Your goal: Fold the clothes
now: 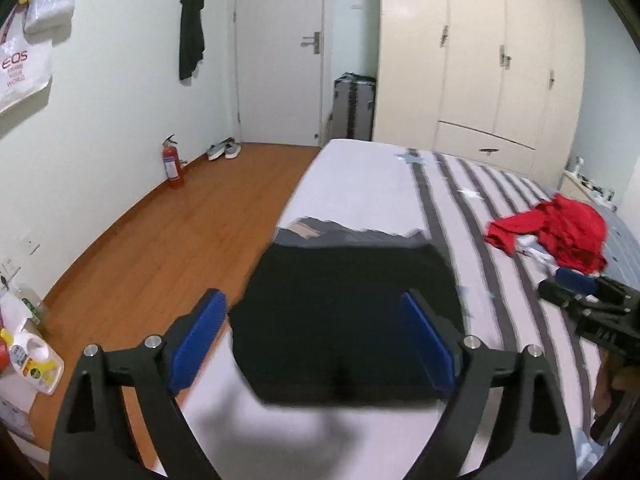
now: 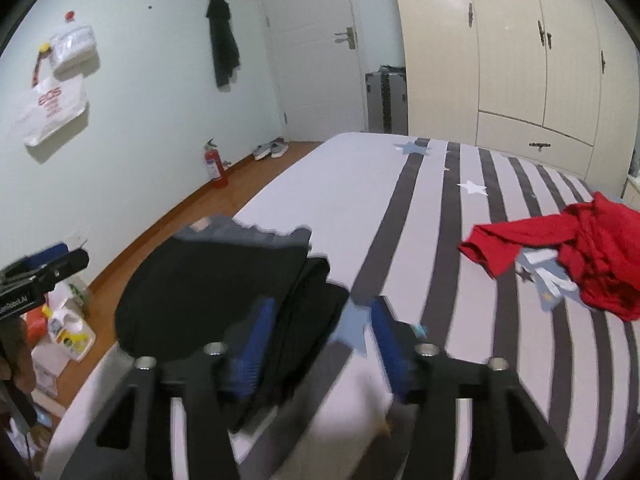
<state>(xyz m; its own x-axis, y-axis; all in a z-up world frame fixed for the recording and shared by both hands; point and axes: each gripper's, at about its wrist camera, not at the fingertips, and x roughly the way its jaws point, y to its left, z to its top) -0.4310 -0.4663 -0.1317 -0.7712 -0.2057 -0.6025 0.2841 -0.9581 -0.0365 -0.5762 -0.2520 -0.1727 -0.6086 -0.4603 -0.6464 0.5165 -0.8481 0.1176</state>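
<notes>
Left wrist view: left gripper (image 1: 314,340) spread wide, nothing between its pads, above the folded black garment (image 1: 344,320) lying on the striped bed (image 1: 360,184). Fold looks finished.

Right wrist view: right gripper (image 2: 320,344) partly open, empty. Red garment (image 2: 580,256) lies crumpled well apart; probably the next pickup.

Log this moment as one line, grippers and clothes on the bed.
left gripper: open, empty | right gripper: open, empty | black garment: folded on bed | red garment: crumpled, unfolded
</notes>
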